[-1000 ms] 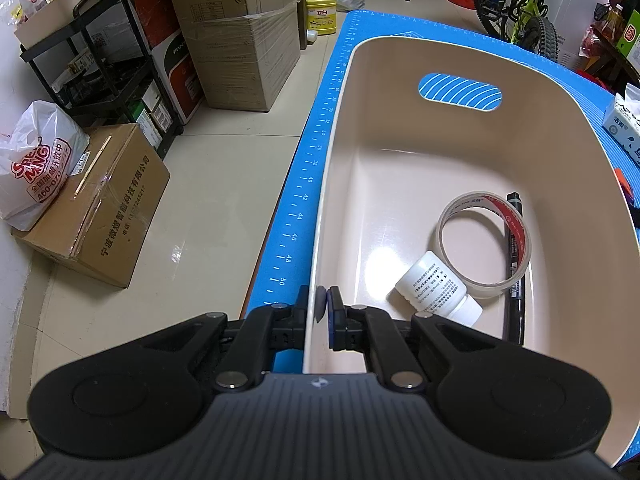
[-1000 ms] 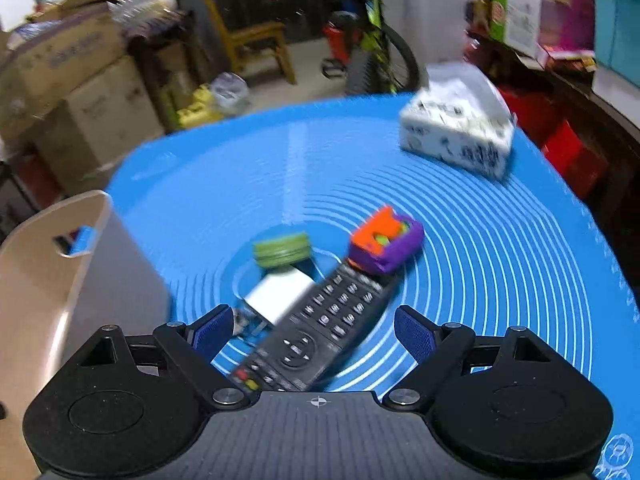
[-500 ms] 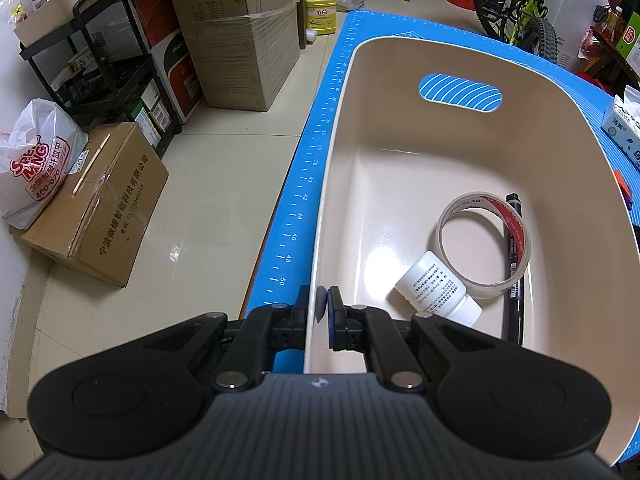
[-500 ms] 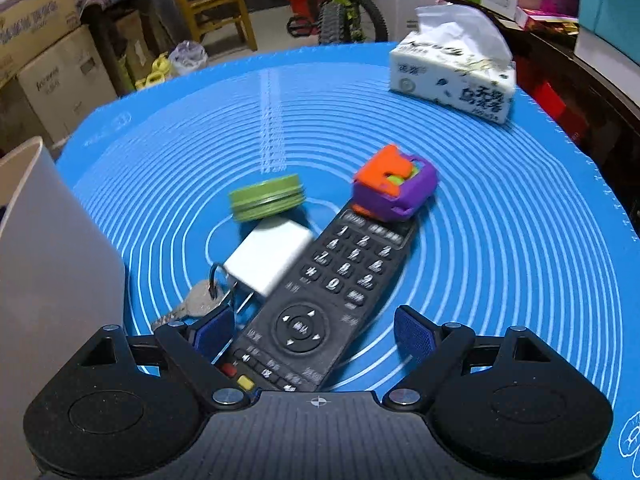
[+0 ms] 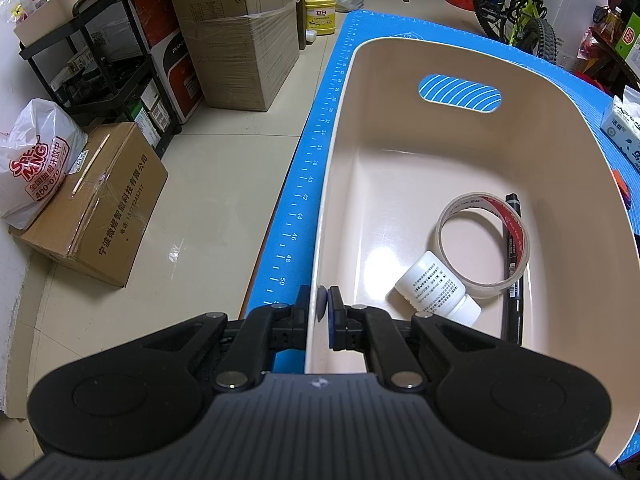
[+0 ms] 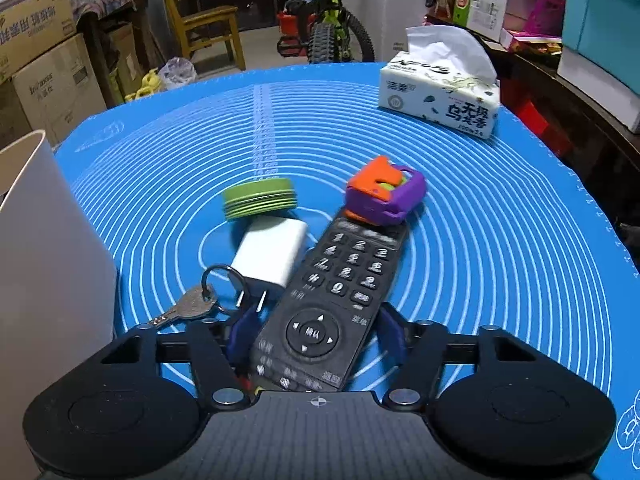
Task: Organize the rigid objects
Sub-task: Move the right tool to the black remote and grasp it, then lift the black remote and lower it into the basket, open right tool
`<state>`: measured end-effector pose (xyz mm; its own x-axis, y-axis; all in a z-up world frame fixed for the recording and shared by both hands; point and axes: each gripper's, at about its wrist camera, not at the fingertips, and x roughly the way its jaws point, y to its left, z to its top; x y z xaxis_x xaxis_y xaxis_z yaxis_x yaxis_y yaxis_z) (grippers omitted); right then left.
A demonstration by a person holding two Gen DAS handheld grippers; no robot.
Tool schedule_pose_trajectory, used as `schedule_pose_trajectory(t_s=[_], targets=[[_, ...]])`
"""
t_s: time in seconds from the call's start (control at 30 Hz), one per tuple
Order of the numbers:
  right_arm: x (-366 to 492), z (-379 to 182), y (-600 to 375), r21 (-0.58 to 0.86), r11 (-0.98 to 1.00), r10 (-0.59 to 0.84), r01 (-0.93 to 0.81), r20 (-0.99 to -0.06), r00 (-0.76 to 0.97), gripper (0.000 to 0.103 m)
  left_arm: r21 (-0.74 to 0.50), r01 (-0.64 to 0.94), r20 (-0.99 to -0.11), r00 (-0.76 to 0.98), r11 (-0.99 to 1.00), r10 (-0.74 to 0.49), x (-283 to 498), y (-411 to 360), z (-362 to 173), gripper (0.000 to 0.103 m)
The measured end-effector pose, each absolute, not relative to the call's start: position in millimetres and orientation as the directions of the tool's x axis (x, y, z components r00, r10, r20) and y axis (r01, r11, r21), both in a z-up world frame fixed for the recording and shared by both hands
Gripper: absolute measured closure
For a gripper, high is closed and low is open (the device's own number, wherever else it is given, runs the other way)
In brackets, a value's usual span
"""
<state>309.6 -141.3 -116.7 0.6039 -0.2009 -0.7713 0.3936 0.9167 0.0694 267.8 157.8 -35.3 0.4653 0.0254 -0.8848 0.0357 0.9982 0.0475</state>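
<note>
My left gripper is shut on the near rim of a beige bin. In the bin lie a tape roll, a white bottle and a black marker. My right gripper has its blue pads on both sides of a black remote on the blue mat, close against its lower end. Beside the remote lie a white charger, keys on a ring, a green lid and an orange-purple toy.
A tissue pack stands at the mat's far right. The bin's outer wall is just left of the keys. Cardboard boxes and a black rack stand on the floor left of the table. A bicycle is behind.
My right gripper has moved forward and down over the remote, and its jaws have narrowed around the remote's lower end. The left gripper has stayed shut on the bin rim.
</note>
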Motion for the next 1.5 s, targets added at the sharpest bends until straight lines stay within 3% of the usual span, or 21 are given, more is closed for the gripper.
schedule_pose_trajectory(t_s=[0.1,0.63,0.93,1.13,1.2,1.27,1.33,1.5], targets=[[304.3,-116.2,-149.7,0.099,0.914,-0.182,0.394,-0.768,0.614,0.048,0.048,0.036,-0.885,0.465,0.998,0.026,267.8,157.9,-35.3,0.093],[274.5,-103.1,-158.4,0.135,0.924,-0.16,0.358,-0.712,0.684,0.05,0.047,0.037,-0.885,0.466,0.998,0.024,267.6,157.1,-34.3,0.093],[282.5,-119.5,-161.0,0.105,0.937,-0.144,0.334,-0.752,0.643,0.049,0.049,0.038,-0.884,0.466,0.998,0.026,267.7,157.3,-34.6,0.093],[294.7,-119.8,-162.5,0.074,0.944,-0.155,0.321,-0.76,0.631,0.048,0.05,0.038,-0.884,0.466,0.998,0.027,267.6,157.1,-34.7,0.093],[299.5,-120.7,-166.0,0.072,0.943,-0.158,0.325,-0.762,0.628,0.039,0.05,0.038,-0.884,0.466,0.998,0.026,267.6,157.0,-34.7,0.093],[301.0,-120.9,-165.3,0.063,0.945,-0.162,0.32,-0.76,0.629,0.039,0.051,0.038,-0.884,0.466,0.998,0.027,267.6,157.0,-34.8,0.093],[301.4,-121.5,-161.8,0.037,0.95,-0.175,0.309,-0.757,0.63,0.048,0.051,0.038,-0.884,0.466,0.998,0.027,267.6,157.2,-34.7,0.093],[295.5,-122.8,-163.9,0.059,0.947,-0.169,0.314,-0.741,0.649,0.049,0.049,0.038,-0.884,0.466,0.998,0.026,267.7,156.9,-34.8,0.093]])
